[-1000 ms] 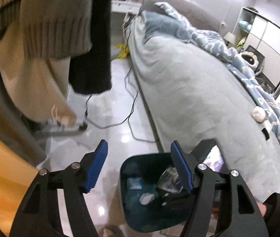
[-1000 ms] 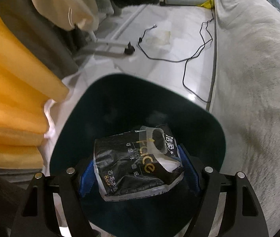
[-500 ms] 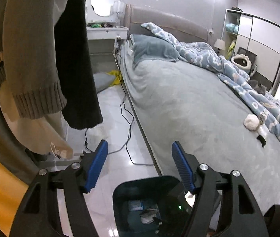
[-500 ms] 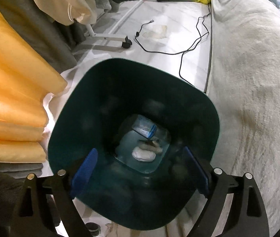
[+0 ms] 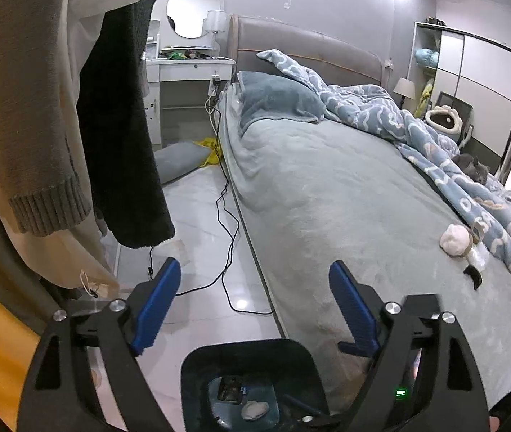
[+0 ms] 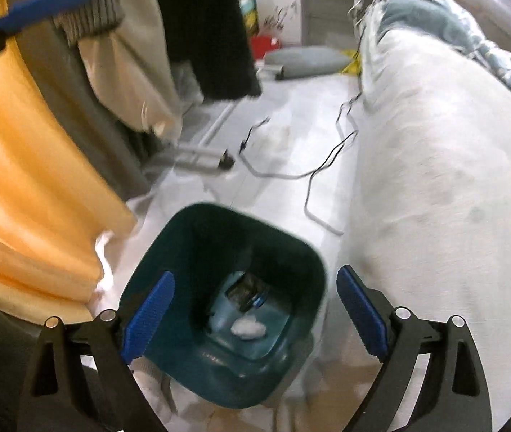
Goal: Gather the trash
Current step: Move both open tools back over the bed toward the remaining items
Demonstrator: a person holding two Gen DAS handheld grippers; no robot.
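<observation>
bed (image 5: 345,187): lying along the right side of the room, grey cover, blue patterned duvet (image 5: 399,122) bunching along its far edge
hanging clothes (image 5: 39,115): draping at left, beside an orange curtain (image 6: 21,165)
floor (image 5: 197,216): showing pale and glossy, black cable (image 5: 226,237) trailing across it beside the bed
trash bin (image 6: 302,252): sitting on the floor just beside the bed edge, dark teal, open top
left gripper (image 5: 255,309): hovering above the bin's far rim, jaws opening, nothing between the blue pads
right gripper (image 6: 255,309): pointing down over the bin mouth, jaws opening wide, holding nothing
trash in bin: dark wrapper (image 6: 246,289) and white tissue wad (image 6: 248,328) resting on the bin bottom
trash on bed: white wad (image 5: 455,239) lying on the cover near the duvet, small black piece (image 5: 473,275) sitting near it
</observation>
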